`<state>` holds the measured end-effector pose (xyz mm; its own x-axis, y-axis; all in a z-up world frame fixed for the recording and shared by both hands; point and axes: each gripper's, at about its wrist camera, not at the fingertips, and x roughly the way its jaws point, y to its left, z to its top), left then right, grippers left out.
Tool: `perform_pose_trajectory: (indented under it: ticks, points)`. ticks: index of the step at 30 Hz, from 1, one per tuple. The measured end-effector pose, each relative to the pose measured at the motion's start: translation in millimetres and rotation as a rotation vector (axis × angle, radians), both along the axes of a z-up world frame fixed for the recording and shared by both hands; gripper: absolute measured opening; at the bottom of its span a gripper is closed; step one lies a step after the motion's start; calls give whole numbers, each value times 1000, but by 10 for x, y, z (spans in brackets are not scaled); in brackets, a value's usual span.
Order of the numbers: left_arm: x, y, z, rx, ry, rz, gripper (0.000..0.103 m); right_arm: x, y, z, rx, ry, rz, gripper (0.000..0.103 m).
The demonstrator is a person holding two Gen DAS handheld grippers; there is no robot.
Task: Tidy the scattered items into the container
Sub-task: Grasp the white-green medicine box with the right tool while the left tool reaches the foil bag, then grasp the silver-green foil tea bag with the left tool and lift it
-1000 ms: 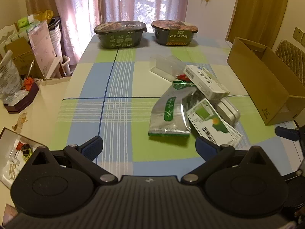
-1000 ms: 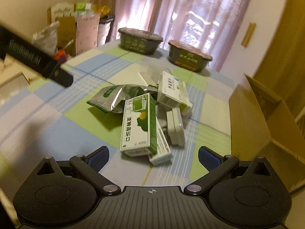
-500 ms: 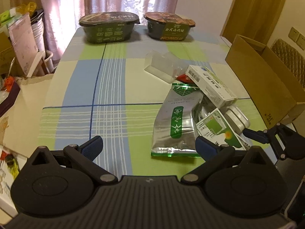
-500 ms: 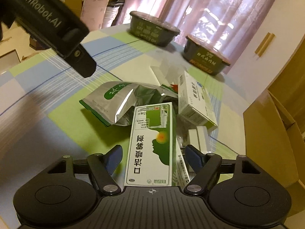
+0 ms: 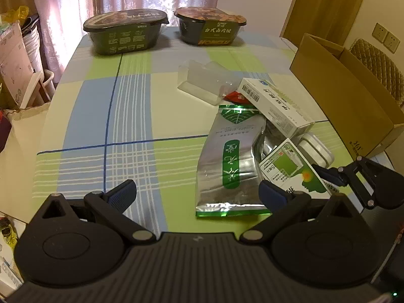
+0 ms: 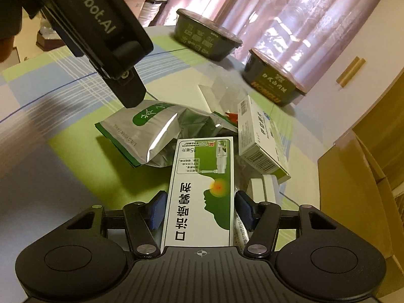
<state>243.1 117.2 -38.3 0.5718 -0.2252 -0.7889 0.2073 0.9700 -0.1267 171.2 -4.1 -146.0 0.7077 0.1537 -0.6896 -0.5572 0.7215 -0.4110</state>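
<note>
Right tongs (image 6: 200, 210) straddle the green box (image 6: 202, 192), not yet clamped.
Next: squeeze, lift, carry right to the cardboard box (image 5: 346, 93); left tongs (image 5: 197, 193) hang wide, empty.

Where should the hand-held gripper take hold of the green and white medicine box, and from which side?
Grip the green and white medicine box across its two long side edges near its short near end, coming in lengthwise: it lies flat on top, narrow enough for the right hand-held gripper.
</note>
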Motion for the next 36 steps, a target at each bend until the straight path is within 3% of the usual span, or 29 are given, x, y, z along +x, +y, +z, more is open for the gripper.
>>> perform_pose_trajectory:
  ticks: [7,11,20,22,24,25,29,36]
  points:
    - [173,-117,-40,1,1,-36,101,48,-314,153,83,32,-101,59]
    - [365,-254,-118,-4,24,-77,96,4,-498,237,130,61,-128,59]
    - [950,-479,-353,-8,170,-194,91,-269,-750,284,173,104,-125,59]
    - [1054,-522,-414,15,207,-217,83,-290,-783,286,179,110,-129,59]
    - [1122,-553,-472,26,243,-227,61,-304,-806,288,189,113,-132,59]
    - [1141,-561,-492,26,255,-228,58,-312,-818,290,192,114,-132,59]
    - [1063,-539,-456,23,250,-206,48,-344,-848,323,199,115,-134,59]
    - [362,-408,-334,126,261,-172,47,-472,-955,427,231,167,-147,59]
